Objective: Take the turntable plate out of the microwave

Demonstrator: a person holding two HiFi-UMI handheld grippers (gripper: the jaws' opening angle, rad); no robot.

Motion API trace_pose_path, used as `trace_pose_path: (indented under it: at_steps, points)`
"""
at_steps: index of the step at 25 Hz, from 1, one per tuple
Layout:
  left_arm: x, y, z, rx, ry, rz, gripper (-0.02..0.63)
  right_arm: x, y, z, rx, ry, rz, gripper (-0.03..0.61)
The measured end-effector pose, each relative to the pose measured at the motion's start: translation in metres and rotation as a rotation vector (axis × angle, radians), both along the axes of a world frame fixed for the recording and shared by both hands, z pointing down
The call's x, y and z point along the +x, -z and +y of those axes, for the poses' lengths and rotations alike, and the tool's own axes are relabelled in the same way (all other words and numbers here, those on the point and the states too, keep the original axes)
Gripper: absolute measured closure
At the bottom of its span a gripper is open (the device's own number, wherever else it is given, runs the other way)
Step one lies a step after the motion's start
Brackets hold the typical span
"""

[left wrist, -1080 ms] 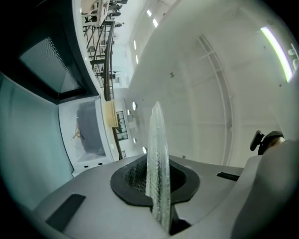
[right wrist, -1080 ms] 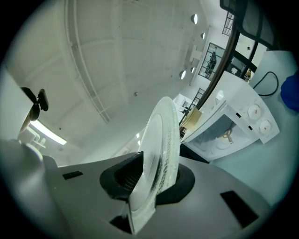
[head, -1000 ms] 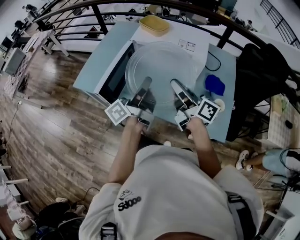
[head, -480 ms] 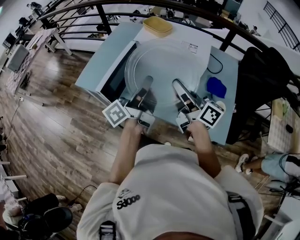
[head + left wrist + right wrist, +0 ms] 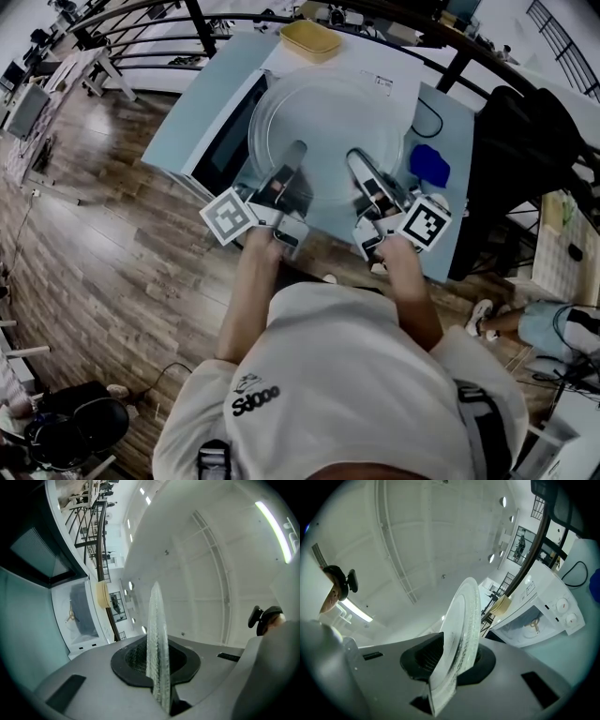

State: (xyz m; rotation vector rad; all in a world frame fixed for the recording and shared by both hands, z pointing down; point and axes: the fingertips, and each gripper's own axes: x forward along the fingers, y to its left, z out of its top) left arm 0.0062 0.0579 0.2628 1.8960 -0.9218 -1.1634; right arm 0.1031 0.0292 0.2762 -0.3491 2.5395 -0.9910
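Clear round glass turntable plate (image 5: 326,131), clamped at its lower rim by left gripper (image 5: 292,157) and right gripper (image 5: 360,167) at frame centre, warranted level, matched carrying.

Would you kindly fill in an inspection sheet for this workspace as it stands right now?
Surface: pale blue table, bearing a white microwave with its door open.
Job's things: glass plate, out of the microwave and held clear of it by its near edge.
Clutter: yellow tub beyond the microwave; blue object at the table's right.
Grippers: left gripper and right gripper, the jaws of each shut on the plate's rim.
Cables: black cable looping on the table.
Surroundings: wooden floor, dark railing, black chair.
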Motion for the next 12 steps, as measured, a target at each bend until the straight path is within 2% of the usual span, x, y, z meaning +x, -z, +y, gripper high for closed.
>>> trace_pose_path:
  at_steps: [12]
  points:
    - [0.016, -0.002, -0.003, -0.003, -0.021, -0.003, 0.575, 0.016, -0.004, -0.002, -0.011, -0.019, -0.011, 0.523]
